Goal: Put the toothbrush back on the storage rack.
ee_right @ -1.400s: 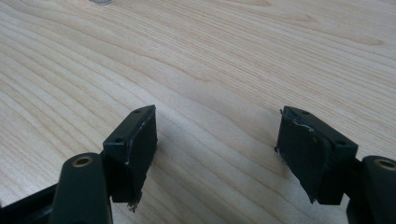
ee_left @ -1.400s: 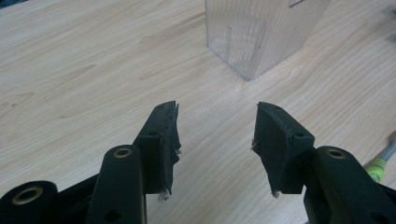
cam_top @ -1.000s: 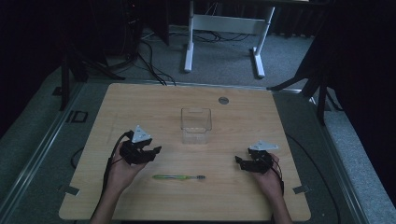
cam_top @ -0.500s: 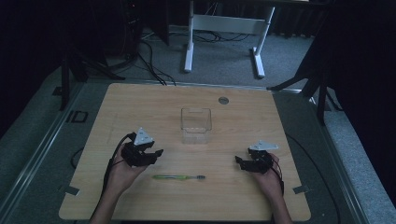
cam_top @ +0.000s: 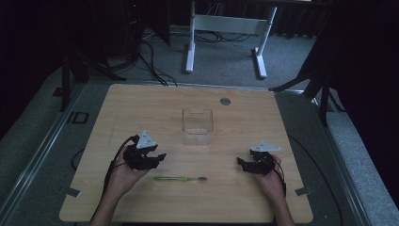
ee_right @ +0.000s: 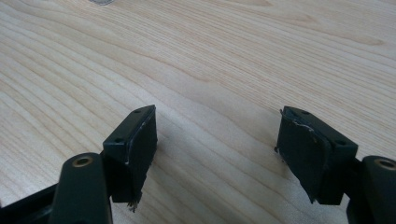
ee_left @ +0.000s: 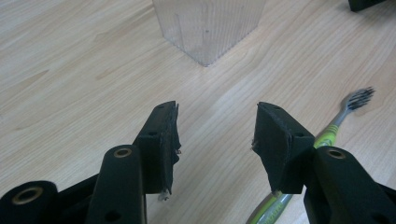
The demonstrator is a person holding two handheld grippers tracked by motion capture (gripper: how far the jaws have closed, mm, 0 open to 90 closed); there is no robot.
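A green toothbrush (cam_top: 180,179) lies flat on the wooden table (cam_top: 141,103), bristles to the right, near the front between my two hands. Behind it stands a clear plastic box (cam_top: 197,126), upright with nothing seen inside. My left gripper (cam_top: 159,157) is open just left of the brush handle; in the left gripper view the toothbrush (ee_left: 334,128) runs under the right jaw and the clear box (ee_left: 208,25) is ahead of the left gripper (ee_left: 217,133). My right gripper (cam_top: 241,163) rests open to the right of the bristles, and the right gripper (ee_right: 217,140) has only bare wood between its jaws.
A small round grey cap (cam_top: 225,101) is set into the table near its far edge. Beyond the table stands a white desk frame (cam_top: 226,28) with cables on the dark floor.
My left gripper has drifted slightly right and down toward the toothbrush handle. The right gripper has barely moved.
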